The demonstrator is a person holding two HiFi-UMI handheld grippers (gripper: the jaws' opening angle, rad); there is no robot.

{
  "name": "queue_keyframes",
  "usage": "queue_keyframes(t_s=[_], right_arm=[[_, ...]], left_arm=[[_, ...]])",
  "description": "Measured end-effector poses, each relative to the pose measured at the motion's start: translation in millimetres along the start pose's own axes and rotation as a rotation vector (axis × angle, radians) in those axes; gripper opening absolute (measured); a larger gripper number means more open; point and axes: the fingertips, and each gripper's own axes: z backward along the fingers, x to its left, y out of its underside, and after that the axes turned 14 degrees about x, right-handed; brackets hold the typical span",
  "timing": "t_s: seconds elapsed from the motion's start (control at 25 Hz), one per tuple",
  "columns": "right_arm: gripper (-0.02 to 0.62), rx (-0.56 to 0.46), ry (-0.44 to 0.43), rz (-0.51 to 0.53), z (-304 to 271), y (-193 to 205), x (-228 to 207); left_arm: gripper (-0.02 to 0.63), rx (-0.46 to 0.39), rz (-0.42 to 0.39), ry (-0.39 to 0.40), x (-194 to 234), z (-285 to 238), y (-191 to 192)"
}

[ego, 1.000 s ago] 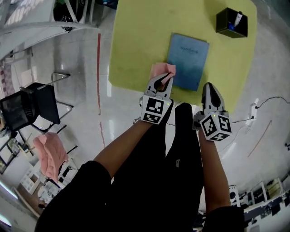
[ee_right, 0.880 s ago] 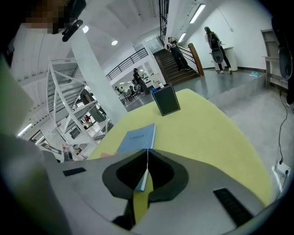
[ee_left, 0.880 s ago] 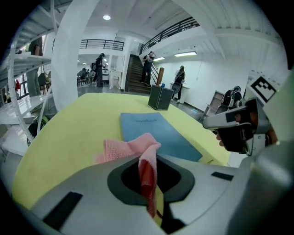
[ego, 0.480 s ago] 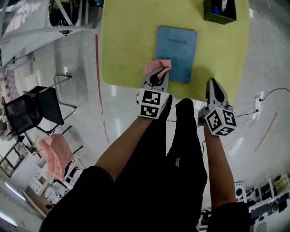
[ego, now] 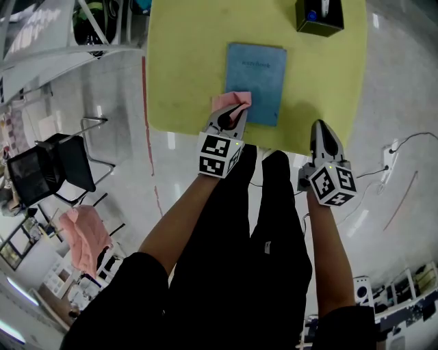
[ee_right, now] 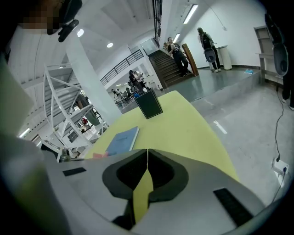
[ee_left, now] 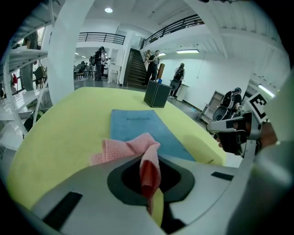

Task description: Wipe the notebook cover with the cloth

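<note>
A blue notebook (ego: pixel 255 82) lies flat on the yellow-green table (ego: pixel 185 61); it also shows in the left gripper view as the notebook (ee_left: pixel 138 126) and in the right gripper view as the notebook (ee_right: pixel 121 139). My left gripper (ego: pixel 237 113) is shut on a pink cloth (ego: pixel 229 102), whose free end rests at the notebook's near left corner. In the left gripper view the cloth (ee_left: pixel 133 149) bunches out of the shut jaws. My right gripper (ego: pixel 323 133) hangs shut and empty just off the table's near edge, right of the notebook.
A black pen holder (ego: pixel 318 15) stands at the table's far right. A black chair (ego: pixel 44 167) and a pink cloth pile (ego: pixel 83 236) are on the floor to the left. The person's legs (ego: pixel 260 225) stand against the near table edge. Cables (ego: pixel 404 147) lie at right.
The left gripper with the cloth has shifted left and a bit toward the notebook's near left corner. The right gripper has stayed shut by the table edge.
</note>
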Motion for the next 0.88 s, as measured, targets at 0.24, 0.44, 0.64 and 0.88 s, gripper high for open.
queue_keyframes(t_s=[0.24, 0.44, 0.64, 0.88], right_arm=[[0.032, 0.005, 0.007, -0.039, 6.4, 9.7, -11.7], [0.032, -0.002, 0.02, -0.05, 11.9, 10.7, -21.4], [0.032, -0.007, 0.014, -0.04, 14.3, 7.0, -21.7], [0.032, -0.02, 0.001, -0.055, 13.8, 4.3, -21.2]], left_arm=[[0.031, 0.007, -0.016, 0.031, -6.4, -0.6, -2.0], [0.031, 0.013, -0.018, 0.062, -17.7, -4.6, -4.6], [0.031, 0.014, -0.011, 0.079, -30.7, -9.7, -7.9], [0.031, 0.019, -0.011, 0.086, -43.4, -15.2, -10.0]])
